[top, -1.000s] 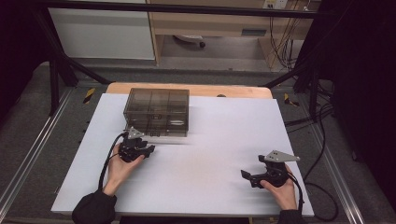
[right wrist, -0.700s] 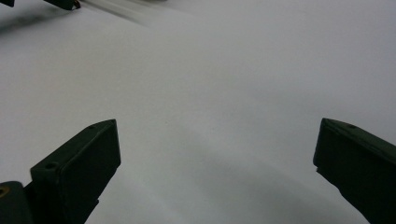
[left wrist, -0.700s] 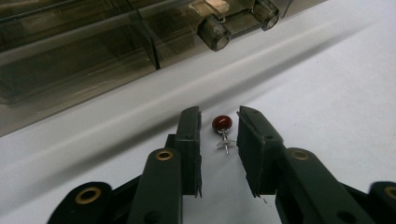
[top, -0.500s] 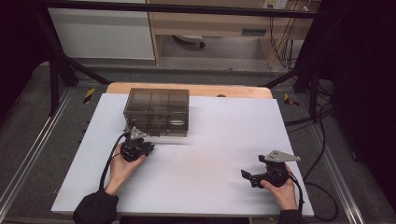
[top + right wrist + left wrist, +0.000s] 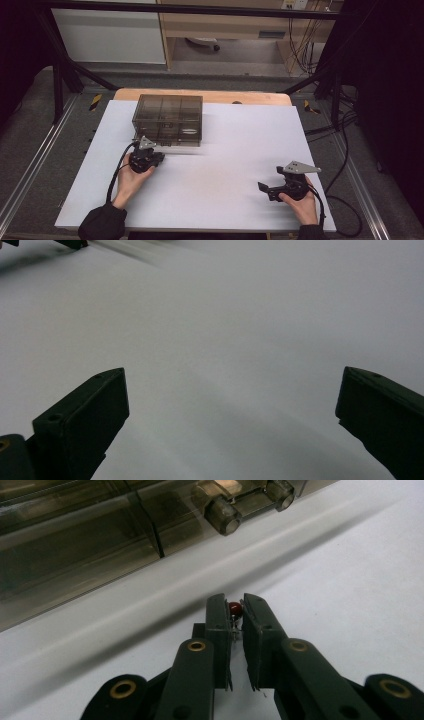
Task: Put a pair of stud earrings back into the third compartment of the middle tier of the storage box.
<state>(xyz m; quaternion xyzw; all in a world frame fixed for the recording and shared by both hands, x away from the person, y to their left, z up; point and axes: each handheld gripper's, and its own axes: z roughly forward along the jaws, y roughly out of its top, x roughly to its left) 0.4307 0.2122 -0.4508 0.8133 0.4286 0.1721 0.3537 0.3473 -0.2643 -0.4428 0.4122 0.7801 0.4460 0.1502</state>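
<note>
Just in front of the box (image 5: 168,119), our left gripper (image 5: 238,611) pinches a small red bead (image 5: 235,608) between nearly closed jaws. Well right of the box and nearer us, our right gripper (image 5: 266,189) rests on the white table (image 5: 240,150), jaws wide apart, holding nothing.

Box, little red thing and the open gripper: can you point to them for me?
box (image 5: 168,119), high view, on its see-through lid.
little red thing (image 5: 236,608), left gripper view, on its round top between the jaws.
right gripper (image 5: 232,410), right gripper view, midway between its wide-open jaws.
</note>
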